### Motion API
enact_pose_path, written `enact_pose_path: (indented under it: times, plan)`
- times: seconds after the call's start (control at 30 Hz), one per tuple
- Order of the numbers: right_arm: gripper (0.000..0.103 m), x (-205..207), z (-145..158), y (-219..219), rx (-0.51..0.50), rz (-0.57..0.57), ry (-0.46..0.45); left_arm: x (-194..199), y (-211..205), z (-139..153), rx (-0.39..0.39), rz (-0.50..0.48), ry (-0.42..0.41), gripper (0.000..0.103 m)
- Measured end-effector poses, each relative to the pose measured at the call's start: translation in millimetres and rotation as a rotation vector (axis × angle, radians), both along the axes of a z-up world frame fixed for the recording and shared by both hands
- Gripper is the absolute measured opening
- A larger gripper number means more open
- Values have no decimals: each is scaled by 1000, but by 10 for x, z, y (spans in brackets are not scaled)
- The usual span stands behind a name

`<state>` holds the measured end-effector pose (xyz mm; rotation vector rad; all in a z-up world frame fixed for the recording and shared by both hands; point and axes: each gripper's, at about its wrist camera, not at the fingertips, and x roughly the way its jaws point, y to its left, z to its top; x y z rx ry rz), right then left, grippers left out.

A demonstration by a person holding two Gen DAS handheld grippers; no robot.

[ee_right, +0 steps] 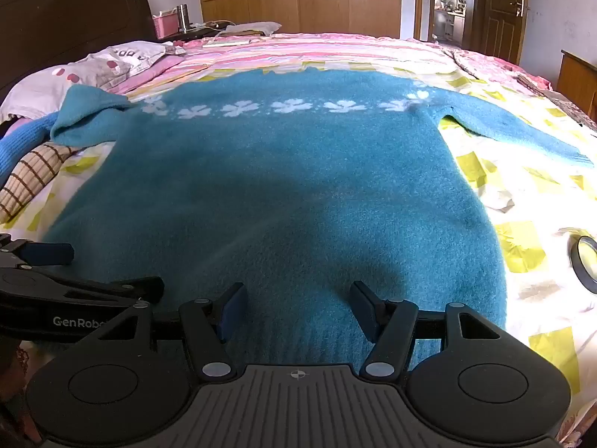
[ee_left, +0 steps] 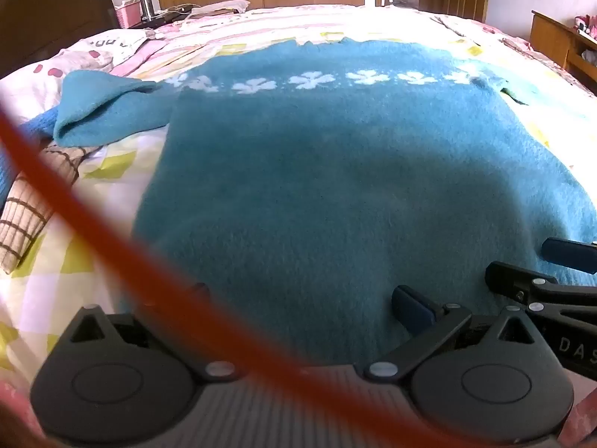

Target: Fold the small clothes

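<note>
A teal sweater [ee_right: 268,186] with a row of white flowers is lying flat across the patterned bedspread [ee_right: 522,194], filling the middle of both views. The left gripper [ee_left: 302,298] and right gripper [ee_right: 298,308] are hovering at its lower hem, jaws spread wide, gripping nothing.

Home bedroom. Wide bed [ee_right: 485,171] under pink-striped, yellow-checked quilt; dark wooden headboard [ee_right: 67,11] at far left; printed pillow [ee_right: 123,56] beside it. Wooden wardrobe doors [ee_right: 298,0] line back wall. Panelled door [ee_right: 503,11] stands open onto another room. Nightstand holds pink basket [ee_right: 166,26], metal flask [ee_right: 183,16].
</note>
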<state>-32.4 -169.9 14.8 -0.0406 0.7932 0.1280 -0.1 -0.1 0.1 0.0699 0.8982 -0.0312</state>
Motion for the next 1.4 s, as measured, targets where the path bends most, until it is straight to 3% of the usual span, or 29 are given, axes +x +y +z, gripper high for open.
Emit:
enact_pose_path:
  times: [0.73, 1.4]
  plan:
    - [62, -19, 6, 2, 10, -1, 0, 39, 52, -61, -63, 23, 45, 103]
    - [62, -75, 107, -30, 11, -13, -56, -85, 40, 43, -50, 32, -23, 103]
